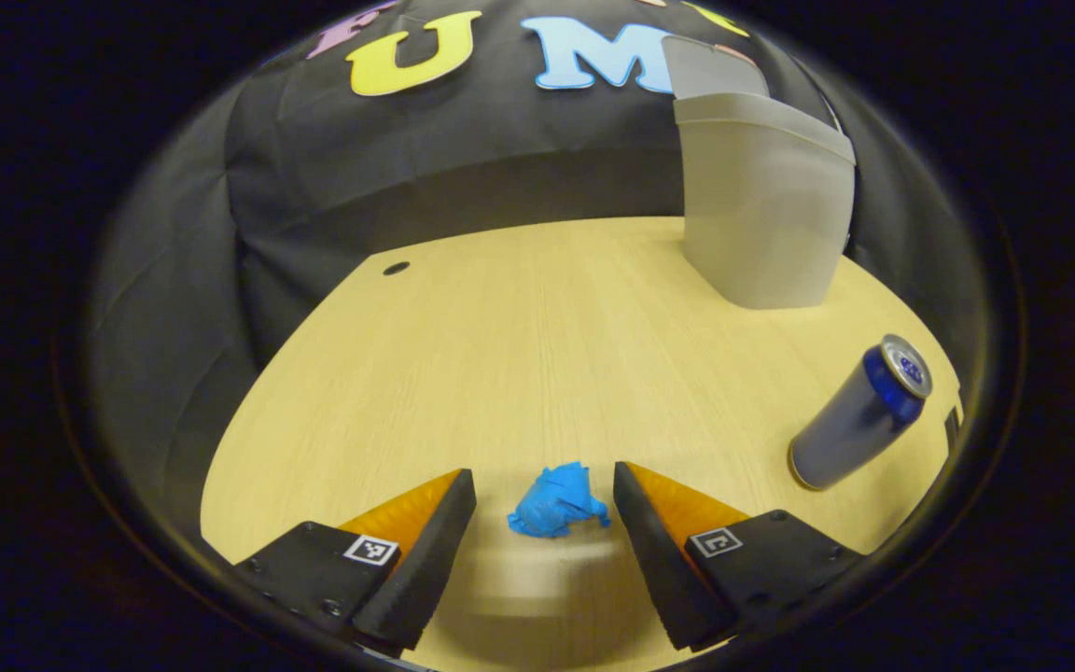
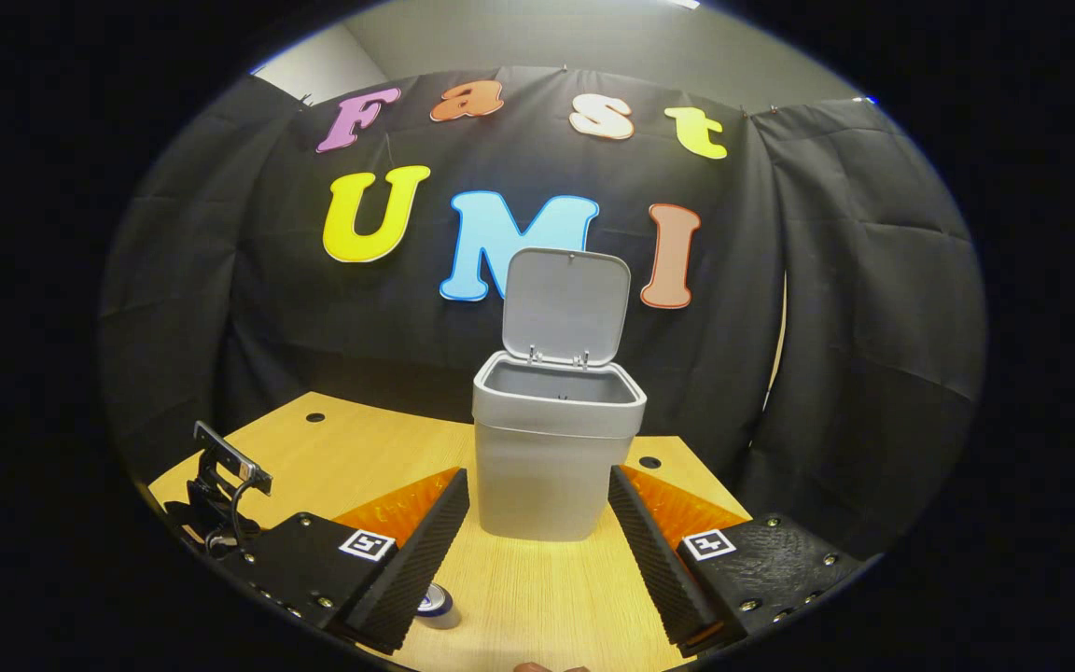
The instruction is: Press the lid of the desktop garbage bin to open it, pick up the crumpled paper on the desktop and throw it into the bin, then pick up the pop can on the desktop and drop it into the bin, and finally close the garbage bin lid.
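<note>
Here, in the left gripper view, the left gripper (image 1: pixel 545 504) is held low over the pale wood-grain table (image 1: pixel 500 355), its two fingers (image 1: pixel 430 551) set wide apart. A small crumpled ball of blue paper (image 1: pixel 556 501) is seen lying on the table between the fingertips, untouched by either one. To the right, near the table's edge, a tall blue and silver pop can (image 1: pixel 859 413) is seen standing on the table, well apart from the paper. Farther back on the right, the grey plastic desktop bin (image 1: pixel 766 210) is seen standing on the table, with its lid (image 1: pixel 710 67) raised.

In the right gripper view, the right gripper (image 2: pixel 537 532) is pointed at the same grey bin (image 2: pixel 551 448), which stands on the table (image 2: pixel 537 597) beyond the spread, empty fingers (image 2: pixel 425 551). The hinged lid (image 2: pixel 564 303) is seen upright and the bin mouth open. At the left table edge a black device with a cable (image 2: pixel 220 495) is seen. The top of the can (image 2: pixel 435 602) is glimpsed just beside the left finger.
</note>
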